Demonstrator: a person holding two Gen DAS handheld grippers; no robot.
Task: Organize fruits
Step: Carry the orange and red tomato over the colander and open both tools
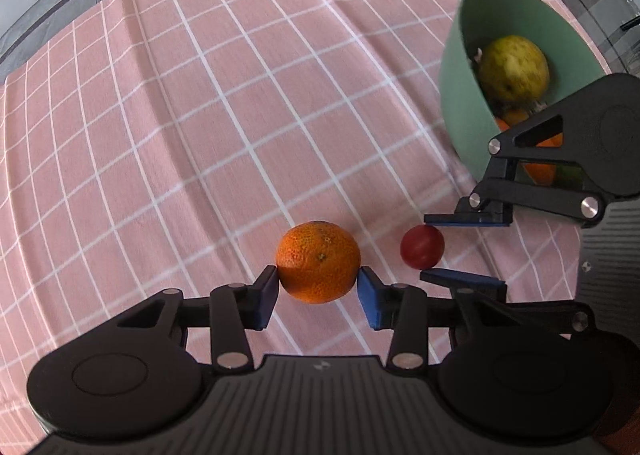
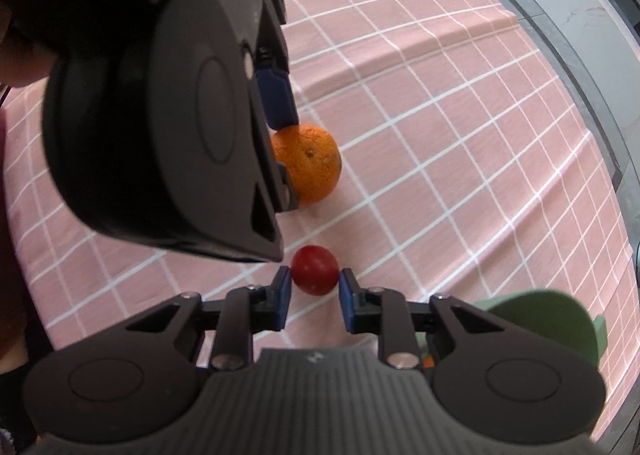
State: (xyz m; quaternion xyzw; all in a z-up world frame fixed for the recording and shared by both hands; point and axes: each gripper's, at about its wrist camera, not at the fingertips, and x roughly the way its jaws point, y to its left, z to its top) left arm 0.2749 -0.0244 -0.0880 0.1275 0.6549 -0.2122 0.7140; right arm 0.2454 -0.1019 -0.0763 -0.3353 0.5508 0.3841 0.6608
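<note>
Two grippers work over one pink checked tablecloth (image 1: 200,115), and two loose fruits lie on it: one orange (image 1: 318,261) and one small red fruit (image 1: 422,247), just beside each other low in the left wrist view. The left gripper (image 1: 318,287) points down with its blue pads pressed against the two sides of the orange, so it has closed on it. The right gripper (image 1: 452,247), coming in from the right edge of that view, has its blue fingers above and below the red fruit; the right wrist view shows that pair (image 2: 315,281) drawn in tight with the red fruit (image 2: 315,270) clamped between the pads, low in the middle of the frame. In that same view the orange (image 2: 310,163) sits at the centre, half hidden behind the big black body of the left gripper (image 2: 286,153), which fills the upper left. One green bowl (image 1: 468,95) stands at the upper right of the left wrist view, holding one yellow-green fruit (image 1: 514,69) and at least one more orange piece (image 1: 540,169) seen through the right gripper's linkage. The right wrist view shows only a blurred edge of the bowl (image 2: 560,319) at lower right and none of its contents clearly.
</note>
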